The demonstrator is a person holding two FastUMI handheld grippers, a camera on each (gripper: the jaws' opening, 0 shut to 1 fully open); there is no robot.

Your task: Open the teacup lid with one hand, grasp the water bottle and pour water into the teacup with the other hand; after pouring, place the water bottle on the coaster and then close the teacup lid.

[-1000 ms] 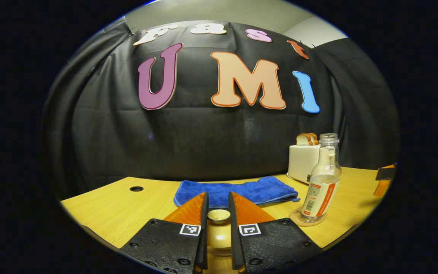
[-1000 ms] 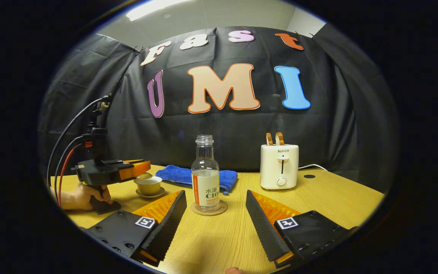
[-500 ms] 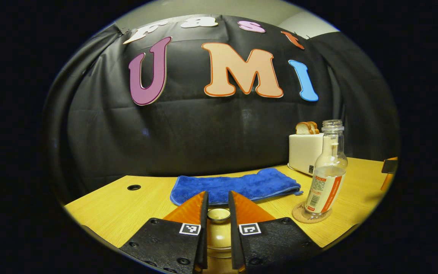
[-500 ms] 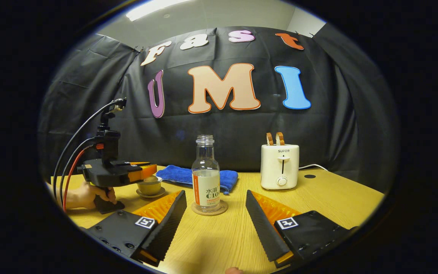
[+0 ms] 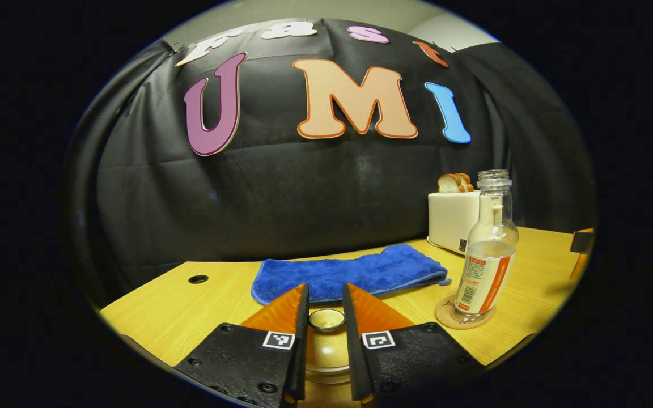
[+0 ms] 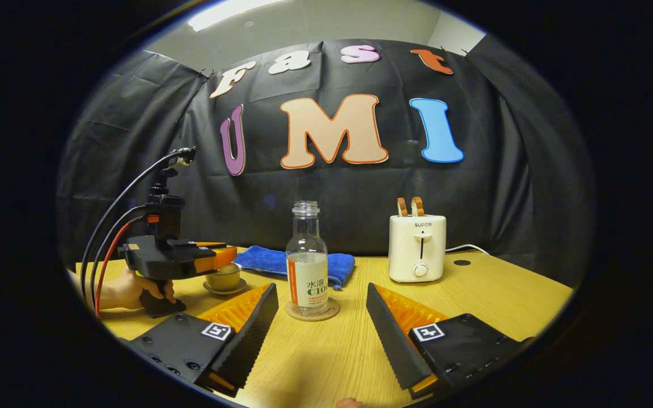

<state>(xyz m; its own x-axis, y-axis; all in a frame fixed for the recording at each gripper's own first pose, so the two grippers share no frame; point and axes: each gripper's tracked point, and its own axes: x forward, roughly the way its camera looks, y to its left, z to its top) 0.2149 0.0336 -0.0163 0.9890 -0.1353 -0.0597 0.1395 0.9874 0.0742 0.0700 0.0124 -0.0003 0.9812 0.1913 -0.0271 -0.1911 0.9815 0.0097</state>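
Currently: note left gripper (image 5: 325,290) clenched on the small round knob (image 5: 326,319) of the pale yellow glazed ceramic lid (image 5: 326,356), one finger pressing each side. In right gripper view, find that same left gripper (image 6: 223,256) at far left, held by a hand (image 6: 128,289), level, tips right over the squat yellow-green ceramic teacup (image 6: 225,277) on its matching saucer (image 6: 213,289). Cannot tell whether lid sits on the rim or hangs just above it; the fingers hide the seam.

Record right gripper (image 6: 321,288) released, jaws spread wide, nothing between the pads, low over the light wooden table (image 6: 474,294).

Locate clear uncapped plastic water bottle with white-and-orange label (image 6: 306,266) upright on the round cork coaster (image 6: 332,311), partly full. Same bottle (image 5: 488,255) and coaster (image 5: 444,315) to the right of the left gripper, near but apart.

Key relation: bottle straight ahead of the right gripper, centred on the gap, just beyond the tips, long axis vertical and so crosswise to the level fingers. Judge right hand nearer, left occupied. Teacup left of bottle, near it, so a short carry for any pour.

Ignore folded blue towel (image 6: 281,262) and white toaster (image 6: 417,248) at far side.
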